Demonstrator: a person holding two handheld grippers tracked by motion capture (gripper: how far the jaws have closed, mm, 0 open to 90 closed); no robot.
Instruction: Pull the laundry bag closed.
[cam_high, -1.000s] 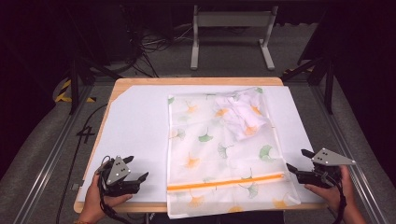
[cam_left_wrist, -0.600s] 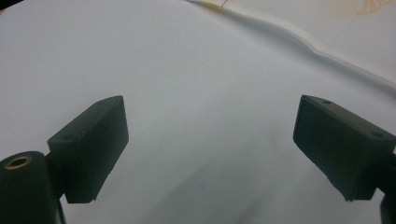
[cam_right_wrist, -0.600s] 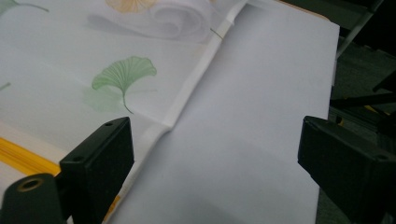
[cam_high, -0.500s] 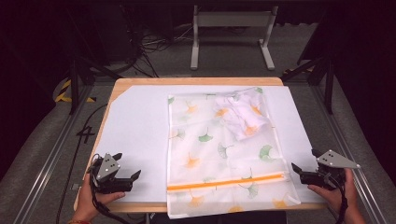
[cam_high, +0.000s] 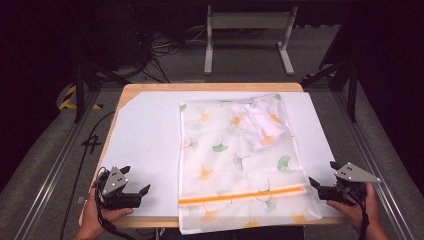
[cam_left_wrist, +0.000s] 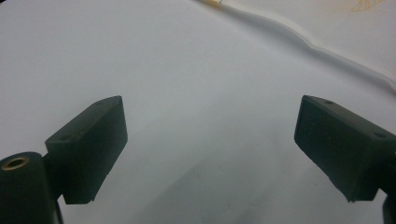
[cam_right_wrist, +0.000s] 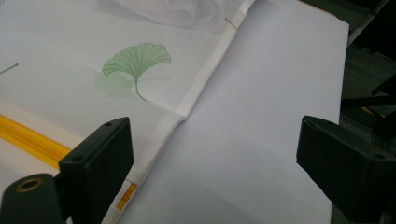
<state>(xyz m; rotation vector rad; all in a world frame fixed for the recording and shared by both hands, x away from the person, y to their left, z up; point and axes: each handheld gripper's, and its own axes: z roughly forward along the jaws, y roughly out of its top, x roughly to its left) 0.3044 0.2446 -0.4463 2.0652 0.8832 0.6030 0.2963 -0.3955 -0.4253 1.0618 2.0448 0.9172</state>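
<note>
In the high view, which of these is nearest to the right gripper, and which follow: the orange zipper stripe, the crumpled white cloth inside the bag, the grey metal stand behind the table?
From the right gripper, at the table's near right corner:
1. Orange zipper stripe, just to its left across the bag's near end.
2. Crumpled white cloth, farther up the table, in the bag's far right part.
3. Grey metal stand, on the floor beyond the table's far edge.

A white sheet (cam_high: 150, 145) covers most of the wooden surface (cam_high: 210, 86). Beyond it, on the grey floor (cam_high: 165, 65), stands a metal frame (cam_high: 247, 30) beside loose cables (cam_high: 160, 45).
</note>
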